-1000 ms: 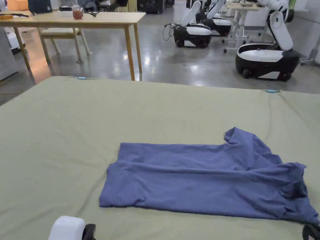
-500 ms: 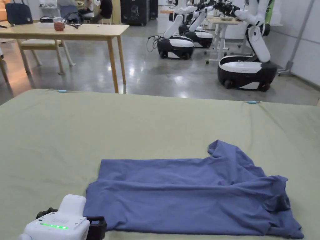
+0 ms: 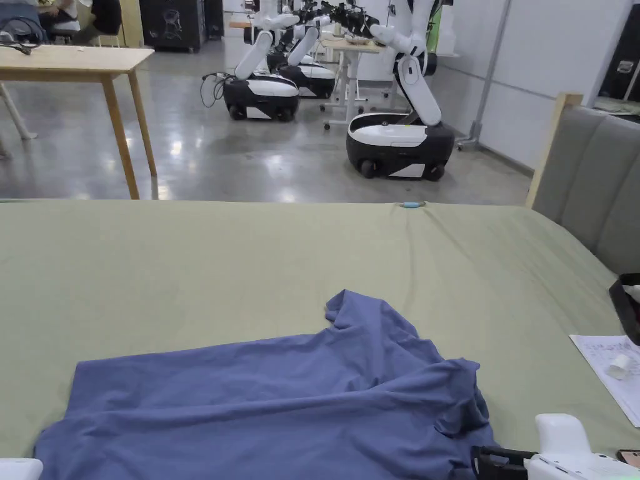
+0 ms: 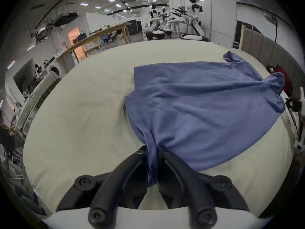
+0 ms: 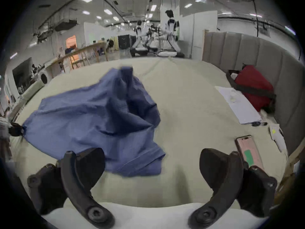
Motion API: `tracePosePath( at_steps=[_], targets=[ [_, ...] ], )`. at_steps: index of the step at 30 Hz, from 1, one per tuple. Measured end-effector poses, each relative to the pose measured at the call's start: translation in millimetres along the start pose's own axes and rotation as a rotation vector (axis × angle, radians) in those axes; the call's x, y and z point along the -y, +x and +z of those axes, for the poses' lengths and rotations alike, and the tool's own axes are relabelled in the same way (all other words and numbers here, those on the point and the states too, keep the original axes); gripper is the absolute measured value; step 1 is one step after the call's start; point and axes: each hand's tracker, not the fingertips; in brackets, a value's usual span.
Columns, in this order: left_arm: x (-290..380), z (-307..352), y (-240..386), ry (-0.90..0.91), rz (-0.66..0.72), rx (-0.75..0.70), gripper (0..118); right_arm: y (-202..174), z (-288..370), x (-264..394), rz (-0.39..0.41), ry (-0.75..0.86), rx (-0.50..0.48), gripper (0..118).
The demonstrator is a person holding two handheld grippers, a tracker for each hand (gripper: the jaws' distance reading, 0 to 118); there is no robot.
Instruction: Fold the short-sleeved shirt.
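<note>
One broad green sheet [image 3: 219, 250] covers the bed, and a grey padded headboard [image 3: 594, 181] runs along its right side. Beyond the far edge stand a wooden table [image 3: 75, 59] and several white-and-black wheeled robots [image 3: 400, 134] on a shiny concrete floor.

On the near part of the sheet lies the blue short-sleeved shirt [image 3: 269, 400], spread crosswise and creased, with one sleeve [image 3: 356, 312] poking toward the far edge and a bunched, darker fold at its right end. Against the headboard sits a red bag [image 5: 252, 87], with a sheet of paper [image 5: 237, 103] just beside it and a phone [image 5: 248, 150] nearer the front edge.

The left gripper [image 4: 152, 151] has its two jaws closed tight on a gathered corner of the shirt — cloth is pinched between them and pulled into a narrow neck, the rest fanning out over the sheet. The right gripper [image 5: 151, 164] hangs just above the sheet with its jaws spread wide and nothing between them; the shirt's right hem lies just ahead, overlapping the left jaw in that view — whether it touches I cannot tell.
</note>
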Motion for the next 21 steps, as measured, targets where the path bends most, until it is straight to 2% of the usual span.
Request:
tracePosePath(
  at_steps=[2, 4, 5, 6, 7, 9, 14, 16, 18, 21],
  targets=[
    [1, 4, -1, 0.009, 0.017, 0.007, 10, -1, -13, -1, -0.02, -0.074, -0.047, 112],
    [-3, 1, -5, 0.013, 0.027, 0.011, 10, 0, -20, -2, -0.007, -0.132, -0.086, 55],
    [-3, 3, -5, 0.013, 0.028, 0.012, 10, -2, -16, -3, -0.004, -0.108, -0.07, 48],
    [-3, 4, -3, 0.012, 0.025, 0.011, 10, -2, -7, -7, 0.016, -0.079, -0.131, 16],
    [-6, 3, -3, 0.011, 0.016, 0.01, 9, -2, -5, -9, 0.009, -0.089, -0.178, 8],
    [-8, 10, -3, 0.019, 0.012, 0.009, 9, -4, 9, -13, -0.009, -0.066, -0.142, 8],
    [-23, 65, -14, 0.139, 0.065, 0.075, 8, 6, 84, -32, -0.094, 0.087, -0.202, 8],
    [-25, 91, -16, 0.171, 0.052, 0.08, 8, 5, 117, -35, -0.087, 0.136, -0.221, 8],
    [-23, 119, -20, 0.191, 0.035, 0.084, 8, 1, 154, -32, -0.051, 0.182, -0.183, 8],
    [-8, 147, -34, 0.209, 0.063, 0.129, 8, 2, 195, -13, -0.058, 0.191, -0.186, 8]
  ],
)
